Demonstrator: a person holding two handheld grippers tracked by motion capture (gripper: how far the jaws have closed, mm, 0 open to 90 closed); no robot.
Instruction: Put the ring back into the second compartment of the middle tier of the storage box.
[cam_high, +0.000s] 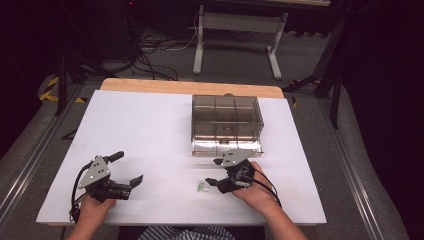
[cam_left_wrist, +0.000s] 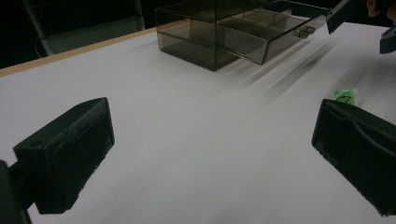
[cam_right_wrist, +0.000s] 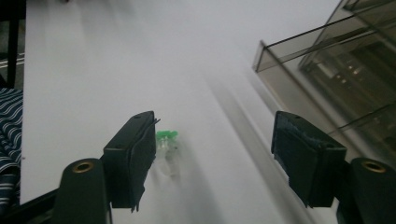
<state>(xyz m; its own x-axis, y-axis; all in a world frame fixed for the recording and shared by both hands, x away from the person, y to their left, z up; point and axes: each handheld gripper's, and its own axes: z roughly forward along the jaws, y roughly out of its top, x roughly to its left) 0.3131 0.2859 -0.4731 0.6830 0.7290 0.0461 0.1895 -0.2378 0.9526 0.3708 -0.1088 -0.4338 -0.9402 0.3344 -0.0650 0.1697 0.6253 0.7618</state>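
Note:
A small clear-and-green wrapped piece (cam_high: 201, 186) lies on the white table (cam_high: 150, 130), in front of a smoky clear drawer box (cam_high: 227, 122) whose lower drawer is pulled out a little. My right gripper (cam_high: 215, 171) stands open just right of the piece. In the right gripper view the piece (cam_right_wrist: 166, 148) lies right beside the inner face of the left jaw, with the gripper (cam_right_wrist: 219, 156) wide open. My left gripper (cam_high: 126, 168) is open near the front left, nothing between its jaws. The left gripper view shows the piece (cam_left_wrist: 345, 96) beyond the gripper (cam_left_wrist: 212, 154).
The drawer box (cam_left_wrist: 238, 32) stands at the back right of the table, its open drawer front (cam_right_wrist: 299, 79) close to the right gripper. A wooden strip (cam_high: 190, 87) edges the far side. A person's striped clothing (cam_right_wrist: 9, 140) is at the near edge.

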